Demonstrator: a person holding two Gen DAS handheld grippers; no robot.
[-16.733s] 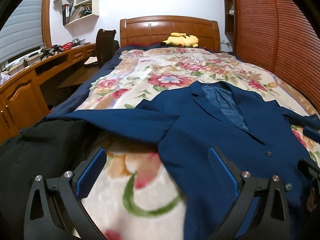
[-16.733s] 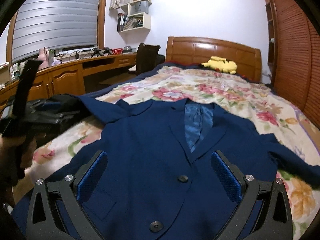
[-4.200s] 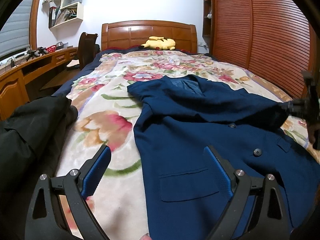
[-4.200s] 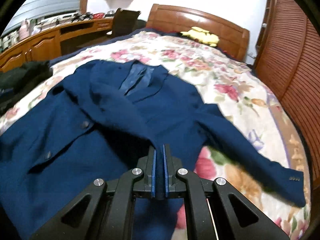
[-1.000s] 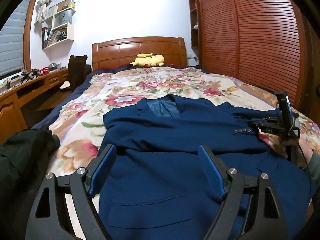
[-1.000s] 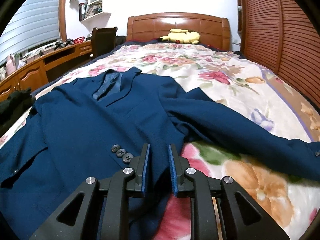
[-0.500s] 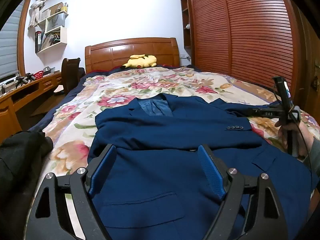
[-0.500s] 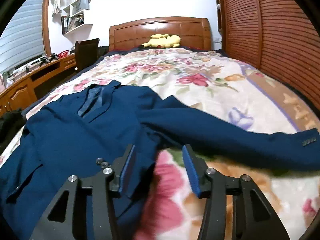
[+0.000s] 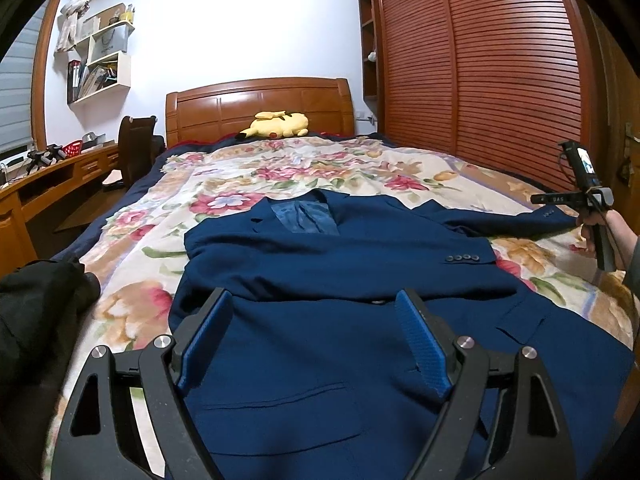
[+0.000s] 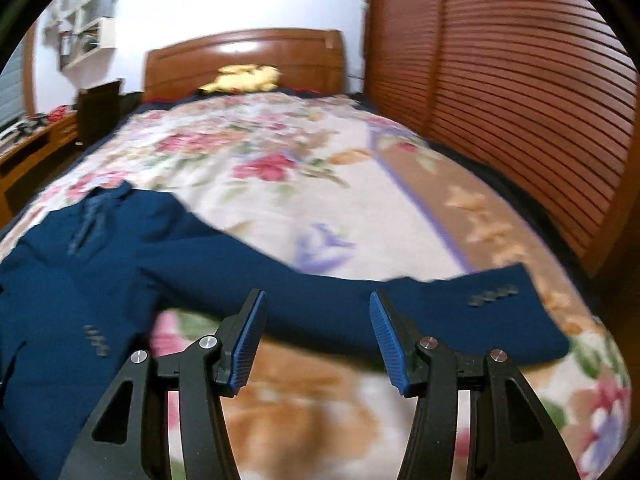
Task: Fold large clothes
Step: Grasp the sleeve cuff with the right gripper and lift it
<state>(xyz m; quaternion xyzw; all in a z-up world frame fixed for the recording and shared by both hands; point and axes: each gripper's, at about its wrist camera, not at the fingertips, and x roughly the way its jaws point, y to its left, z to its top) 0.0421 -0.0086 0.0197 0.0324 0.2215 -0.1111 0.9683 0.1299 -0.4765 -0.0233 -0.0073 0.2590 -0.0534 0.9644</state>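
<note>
The left gripper (image 9: 314, 334) is held with its blue pads wide apart and nothing between them, above the lower front of the navy blazer (image 9: 340, 344). The right gripper (image 10: 318, 338) is seen with its jaws parted and gripping nothing, poised over the outstretched sleeve (image 10: 360, 312), whose buttoned cuff (image 10: 494, 294) lies just beyond the right-hand pad. The blazer is spread face up on the floral blanket (image 9: 248, 176) of a bed, its collar turned toward the wooden headboard (image 9: 260, 104); the other sleeve (image 9: 360, 252) is laid folded across the chest. A yellow plush toy (image 9: 278, 124) is set against the headboard. A dark garment (image 9: 36, 312) is heaped at the bed's left edge. Slatted wooden wardrobe doors (image 9: 500, 64) are seen along the right wall, a desk (image 9: 44, 184) and wall shelves (image 9: 100, 60) along the left. In the left wrist view the person's right hand (image 9: 604, 228) is shown at the far right, wrapped round the gripper's handle, raised over the bed's edge; the right wrist view is blurred.
</note>
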